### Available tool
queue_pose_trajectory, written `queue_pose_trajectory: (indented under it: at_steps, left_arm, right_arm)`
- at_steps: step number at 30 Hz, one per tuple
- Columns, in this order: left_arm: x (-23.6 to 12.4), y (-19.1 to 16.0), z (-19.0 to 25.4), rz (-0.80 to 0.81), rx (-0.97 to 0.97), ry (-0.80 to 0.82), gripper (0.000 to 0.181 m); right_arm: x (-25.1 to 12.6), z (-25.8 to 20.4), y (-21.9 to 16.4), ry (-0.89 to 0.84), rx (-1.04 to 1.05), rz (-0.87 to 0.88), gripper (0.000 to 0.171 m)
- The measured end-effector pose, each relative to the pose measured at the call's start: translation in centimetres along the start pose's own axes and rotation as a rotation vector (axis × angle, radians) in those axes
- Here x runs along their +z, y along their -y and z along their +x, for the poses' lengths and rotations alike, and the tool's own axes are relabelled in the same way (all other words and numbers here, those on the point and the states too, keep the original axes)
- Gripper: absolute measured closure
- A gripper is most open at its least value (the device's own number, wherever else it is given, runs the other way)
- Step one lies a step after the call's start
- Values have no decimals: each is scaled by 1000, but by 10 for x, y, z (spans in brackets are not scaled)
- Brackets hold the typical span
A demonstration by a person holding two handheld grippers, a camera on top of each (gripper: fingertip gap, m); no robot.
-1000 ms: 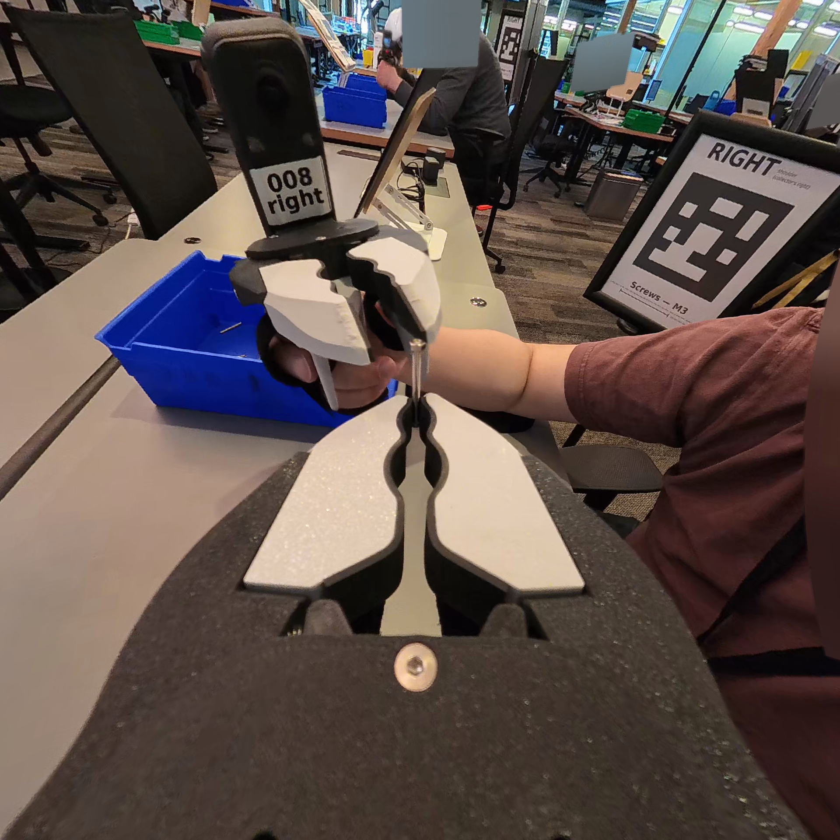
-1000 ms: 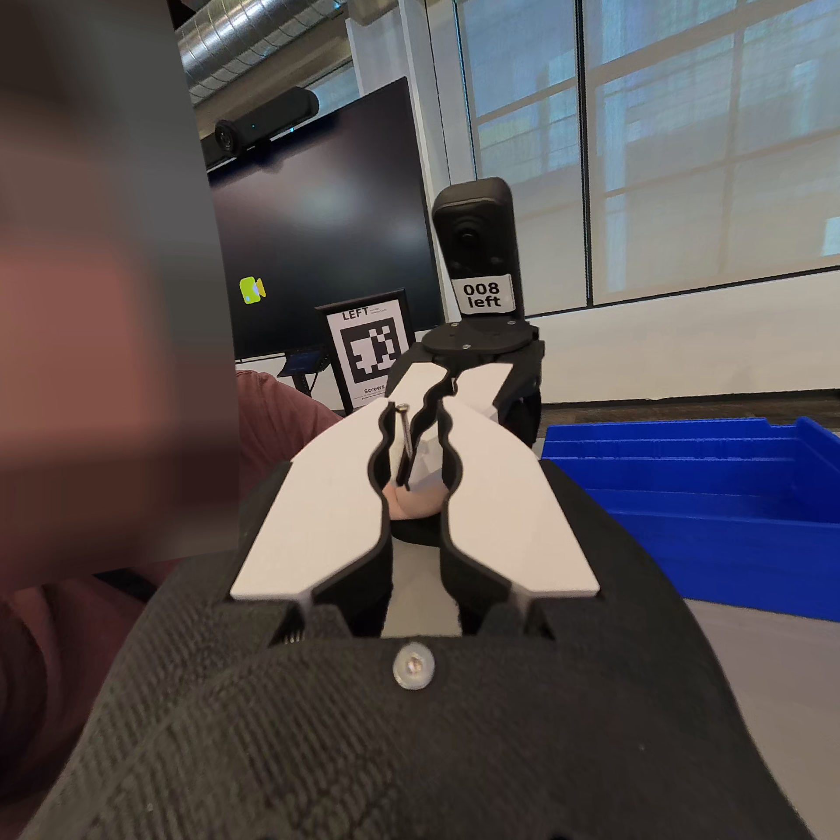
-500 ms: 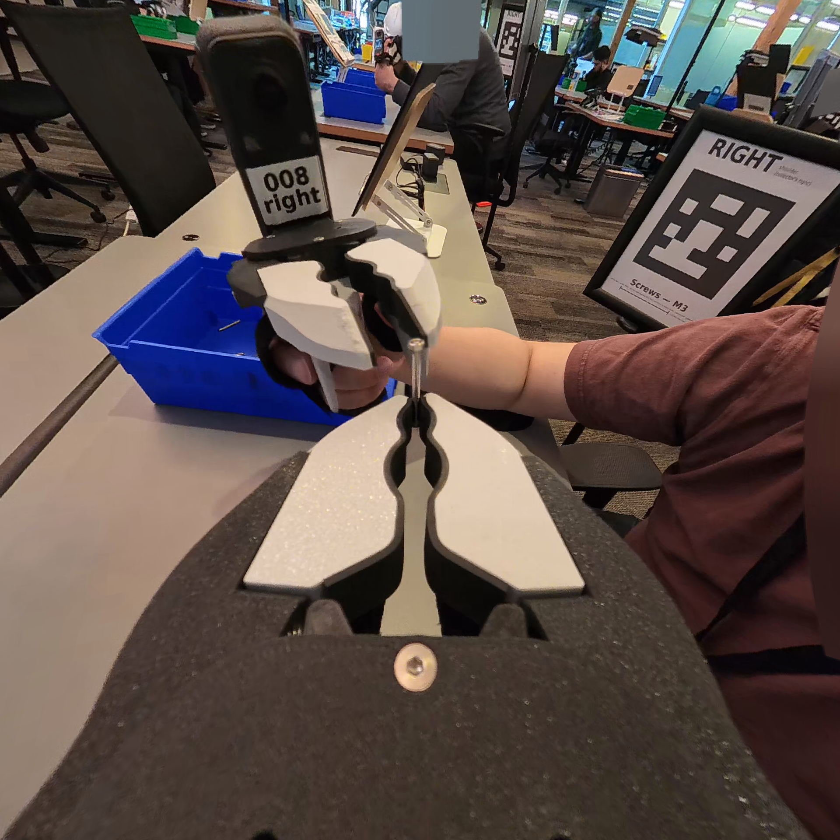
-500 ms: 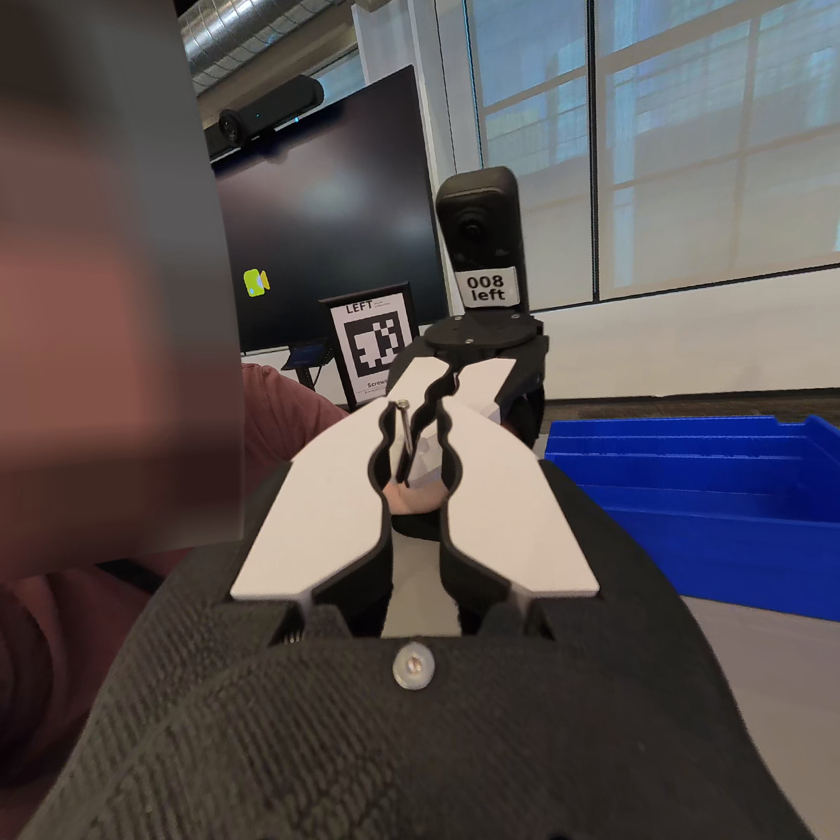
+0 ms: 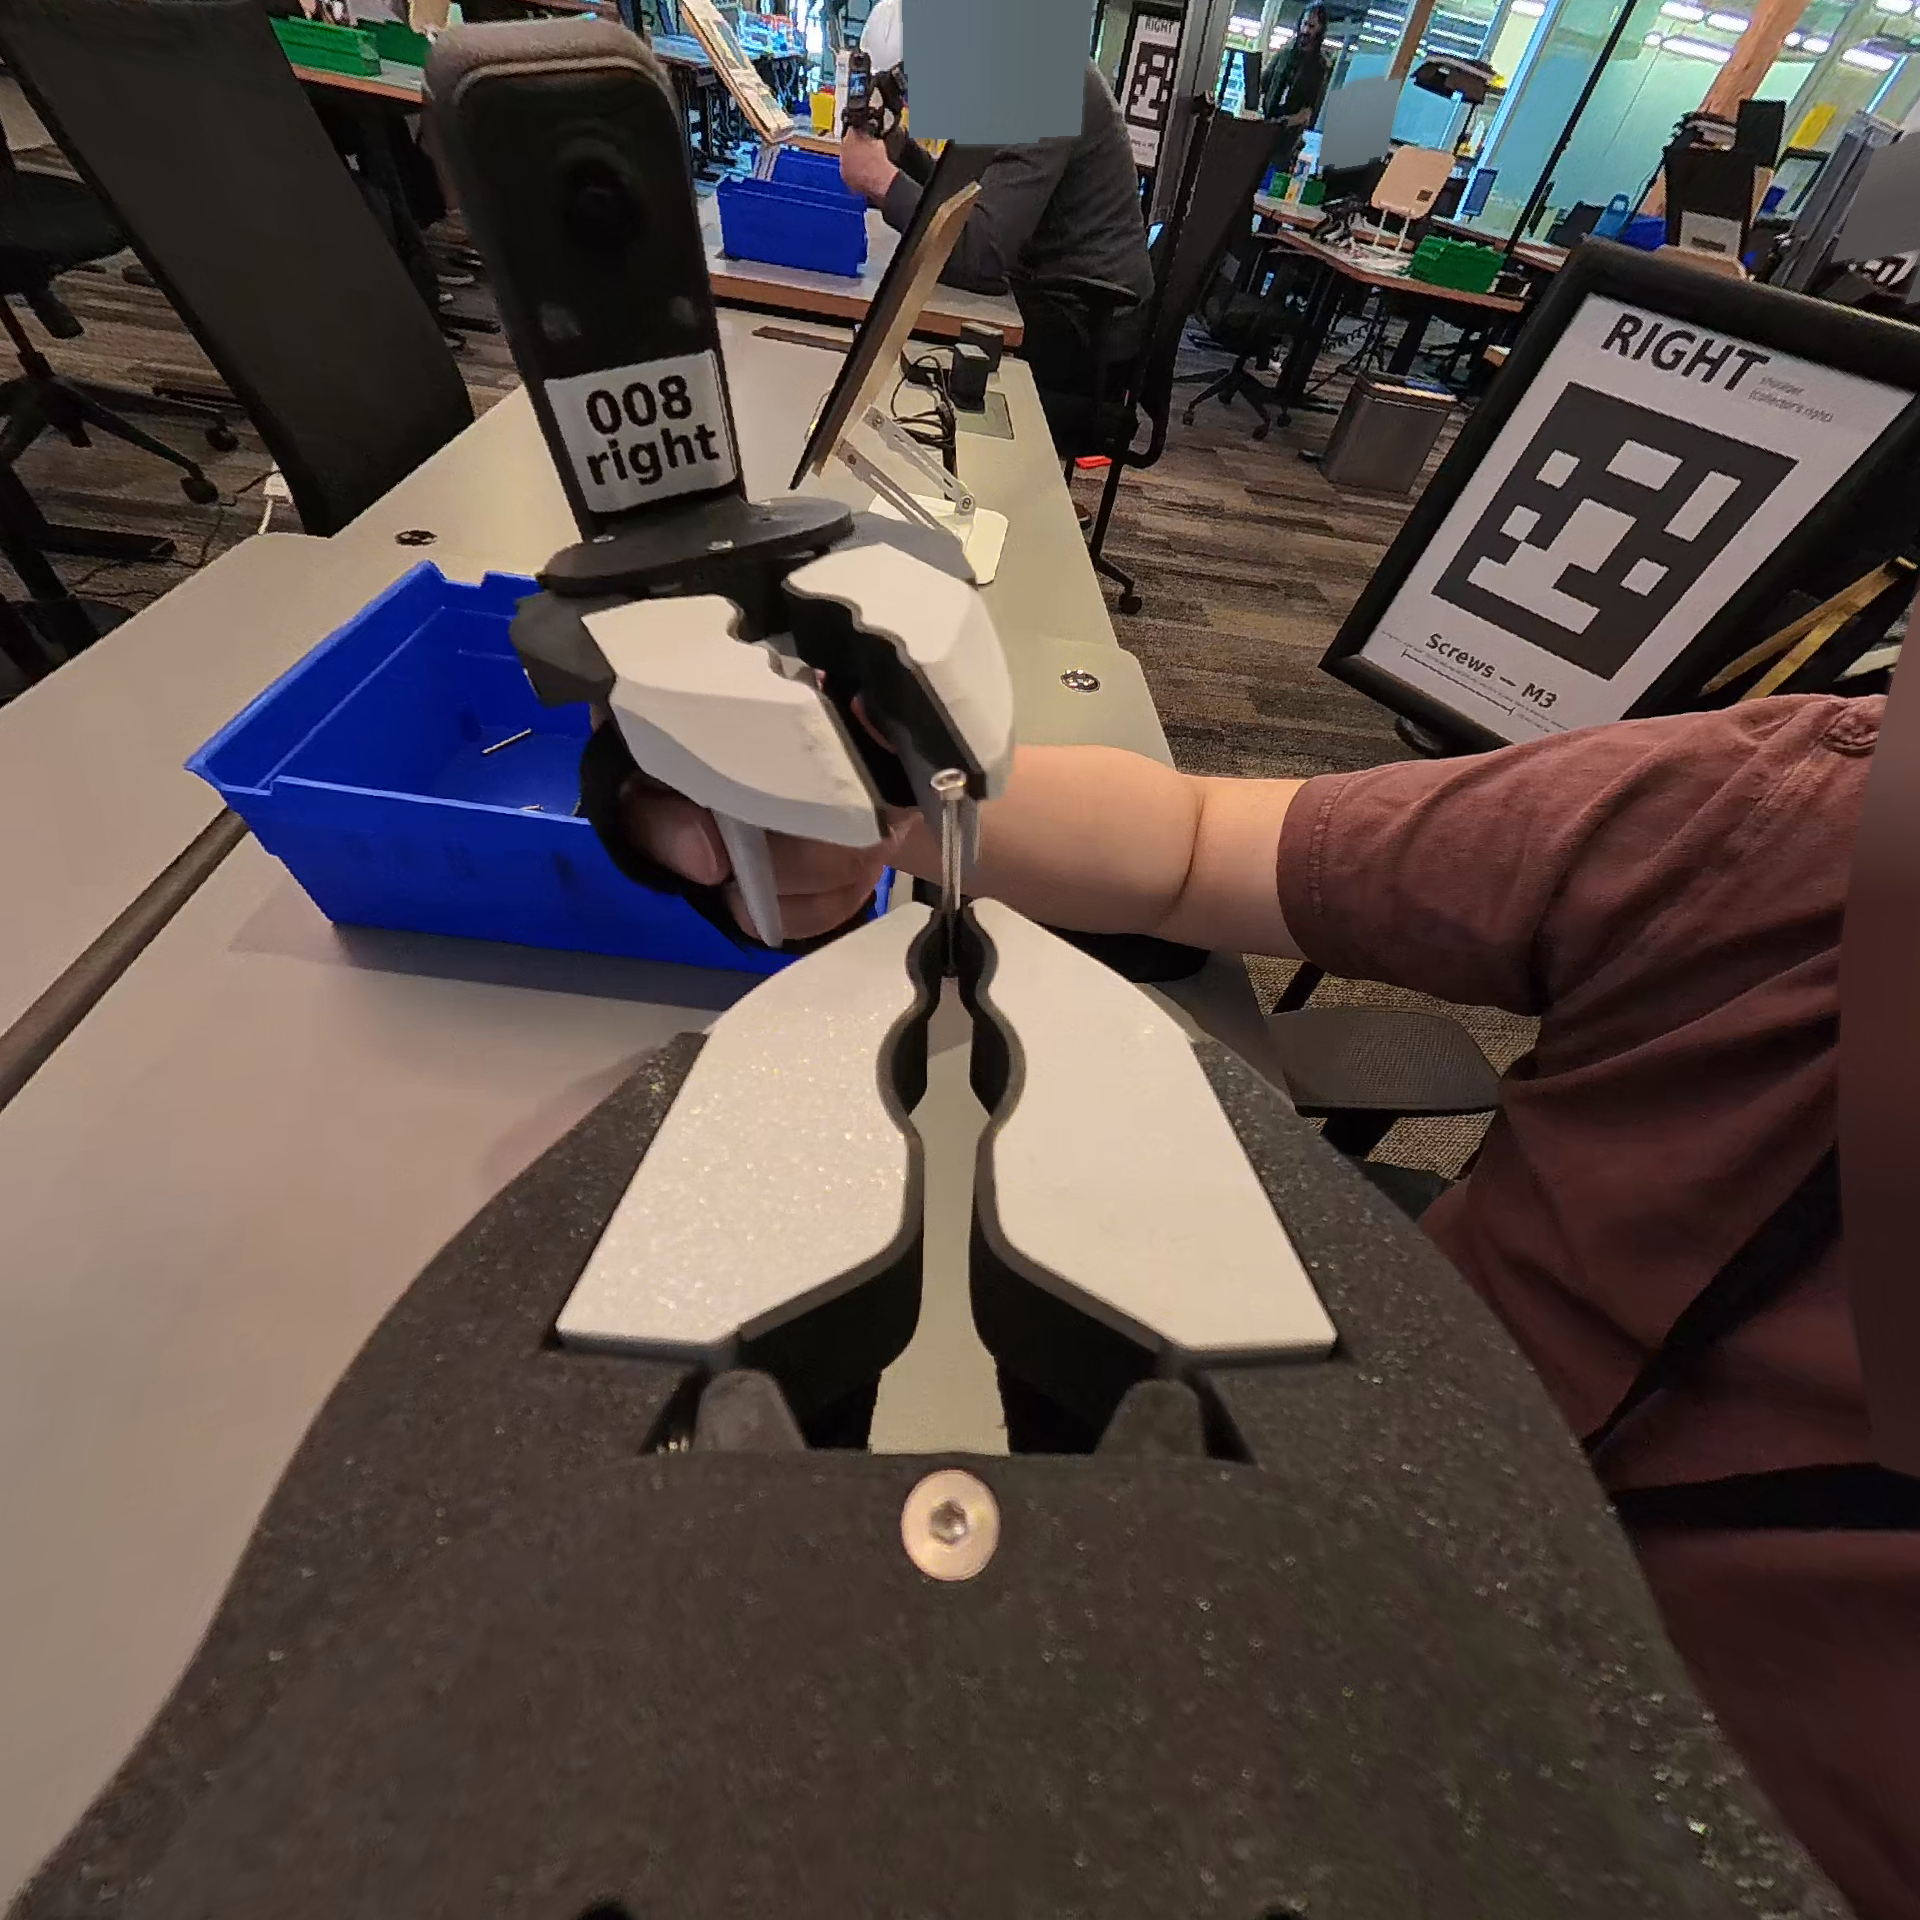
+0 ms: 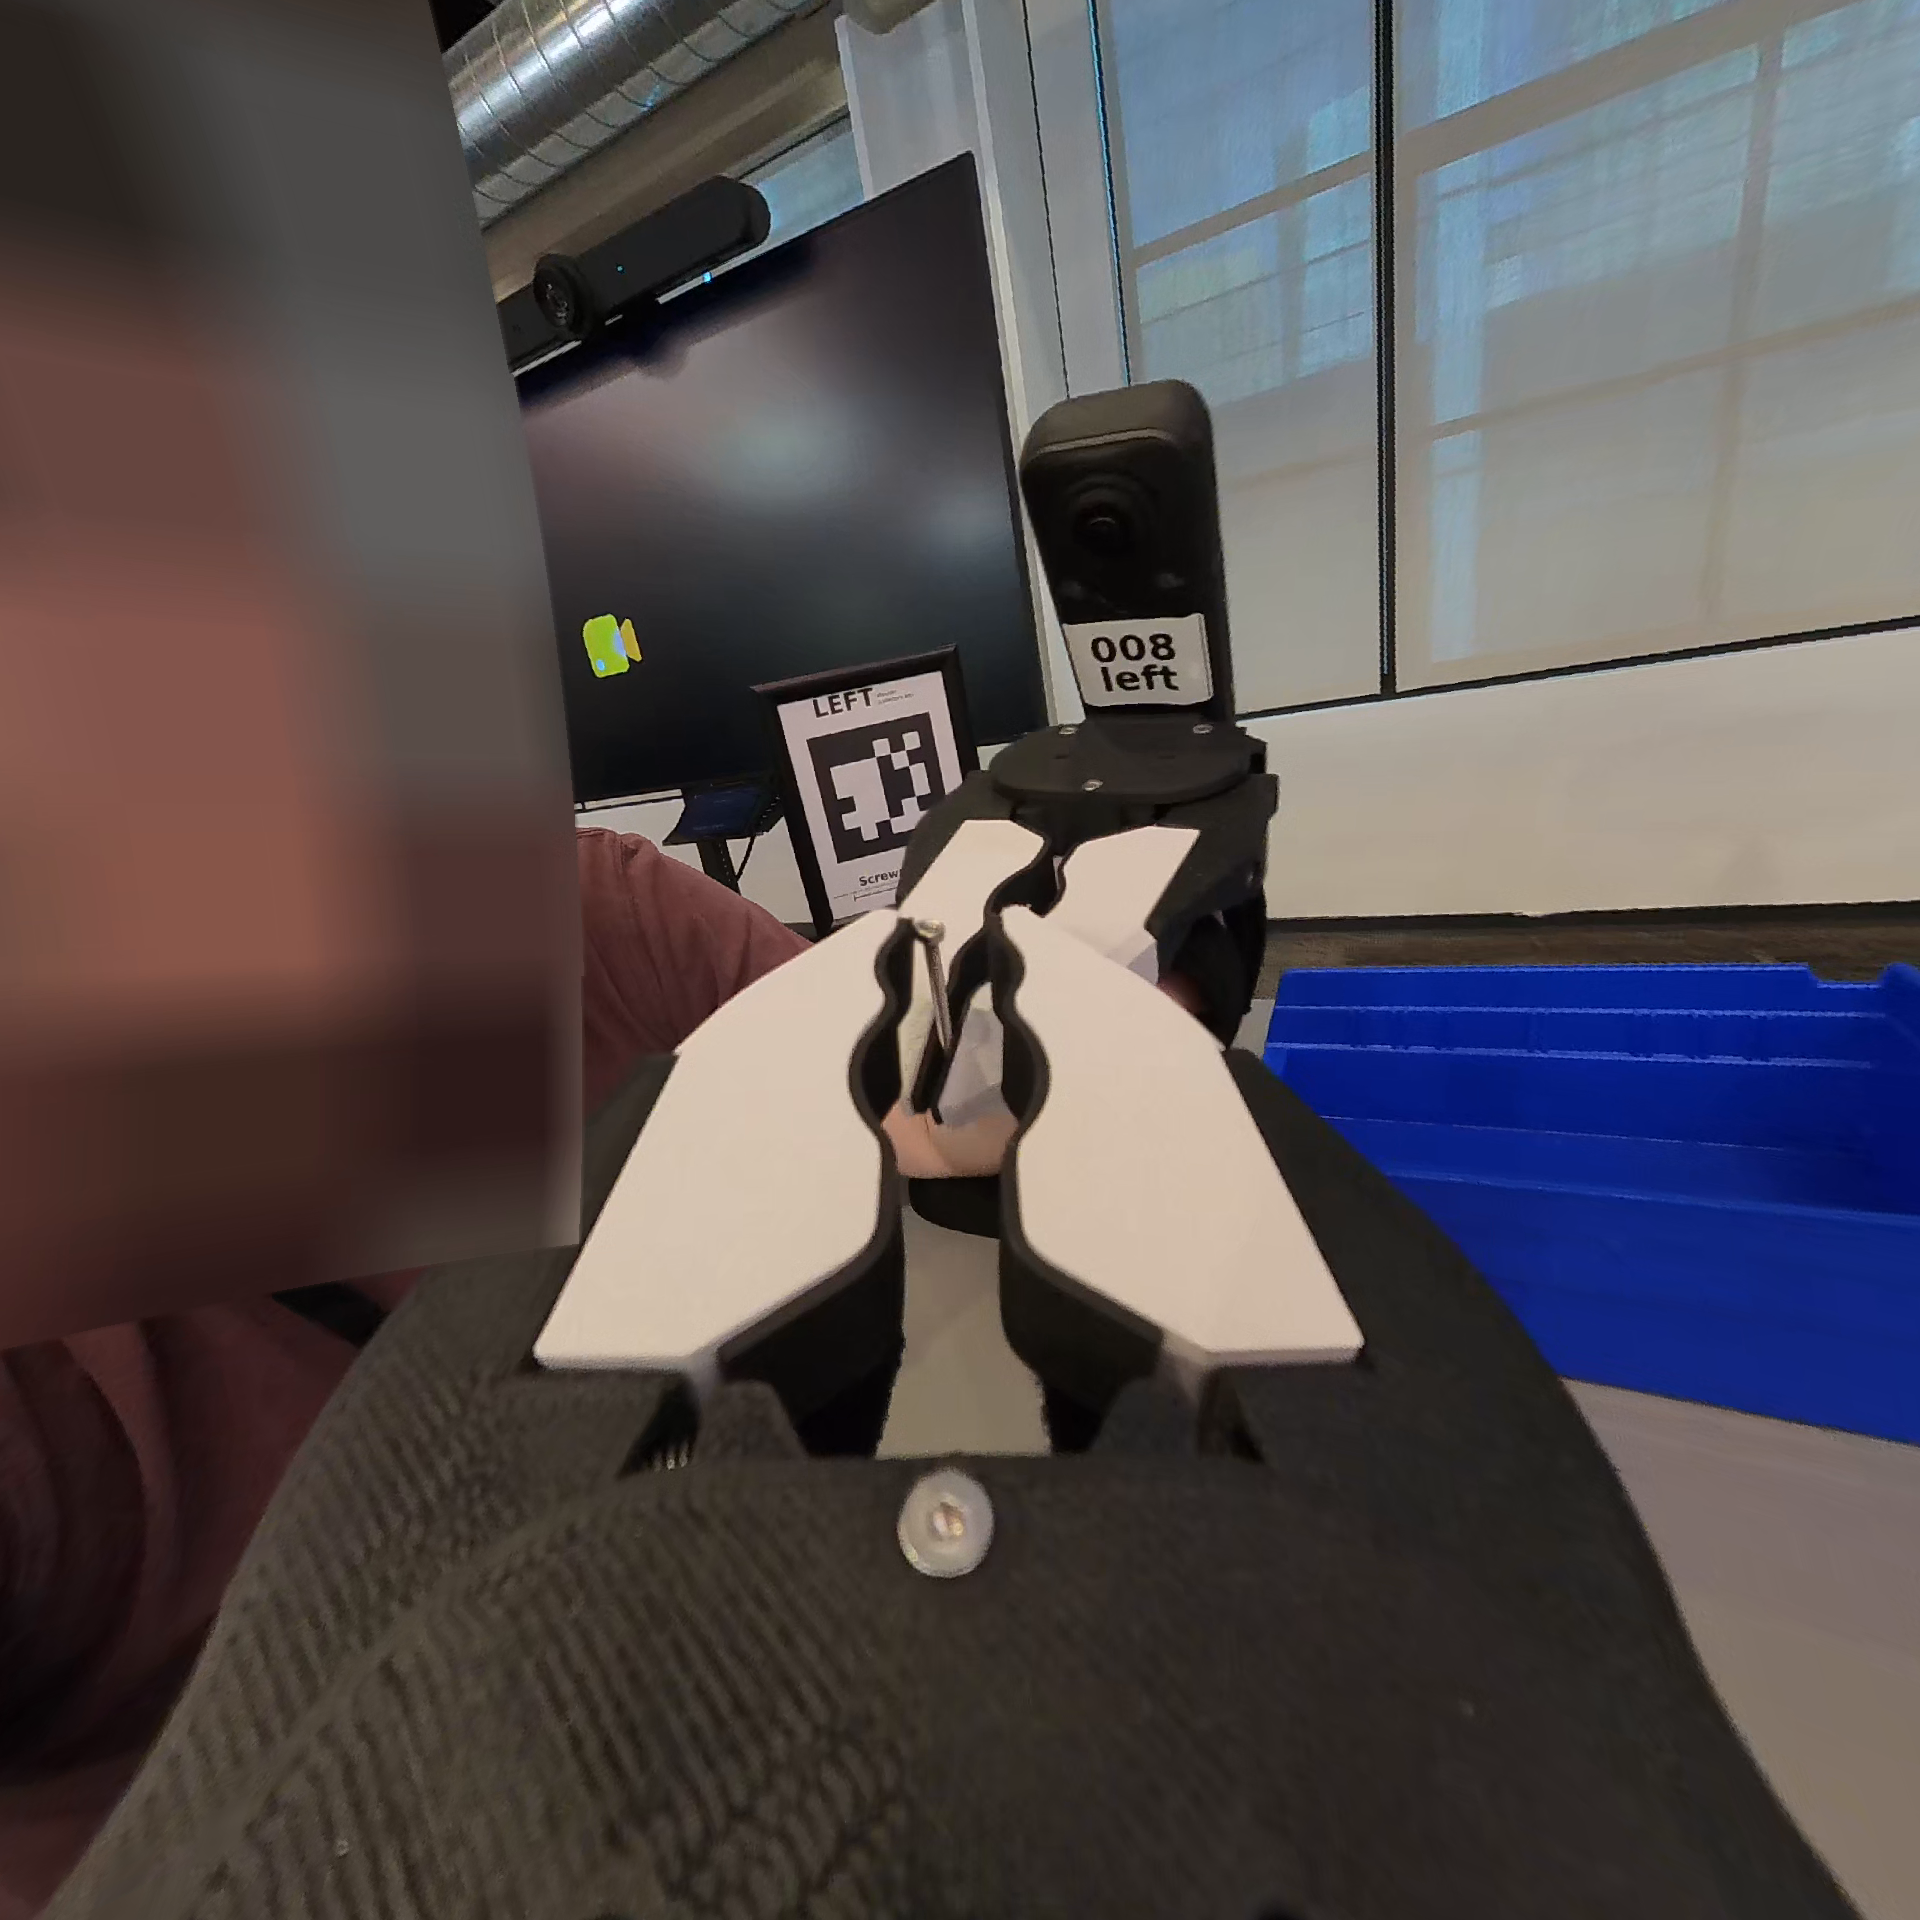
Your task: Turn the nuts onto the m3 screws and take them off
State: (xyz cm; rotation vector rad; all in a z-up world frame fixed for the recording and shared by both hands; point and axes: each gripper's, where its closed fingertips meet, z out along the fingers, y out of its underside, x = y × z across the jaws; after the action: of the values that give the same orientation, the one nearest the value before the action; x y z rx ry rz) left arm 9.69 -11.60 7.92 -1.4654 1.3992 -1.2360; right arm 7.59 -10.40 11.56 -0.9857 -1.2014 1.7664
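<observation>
A thin silver m3 screw (image 5: 948, 847) stands upright between the two grippers, head on top. My left gripper (image 5: 950, 928) is shut on its lower end. In the right wrist view the screw (image 6: 936, 982) leans slightly, its foot in the left gripper's (image 6: 932, 1103) tips. My right gripper (image 6: 950, 923) has its jaws a narrow gap apart, and the screw head lies against the left fingertip (image 6: 883, 935). The left wrist view shows the right gripper (image 5: 920, 805) tilted down onto the screw head. I see no nut.
A blue bin (image 5: 416, 800) with a few loose screws (image 5: 507, 740) sits on the grey table (image 5: 260, 1195), behind the grippers; it also shows in the right wrist view (image 6: 1621, 1153). A framed marker sign (image 5: 1652, 520) stands to the right. A person's forearm (image 5: 1101, 831) holds the right gripper. My two grippers' fingertips are within a few centimetres of each other.
Almost nothing: both grippers keep their stance on the screw, with only a slight shift in the views.
</observation>
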Motion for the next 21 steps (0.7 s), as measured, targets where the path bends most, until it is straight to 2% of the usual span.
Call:
queue_pose_trajectory:
  at_steps: [9,15,21]
  left_arm:
    - [0,-1,0,-4,-3,-4,179]
    - [0,0,0,-3,-1,-1,179]
    - [1,-2,-1,-10,-3,-2,179]
  right_arm:
    - [1,-4,0,21,-4,-4,157]
    - [1,-3,0,35,8,-2,165]
    - [0,-3,0,34,4,2,165]
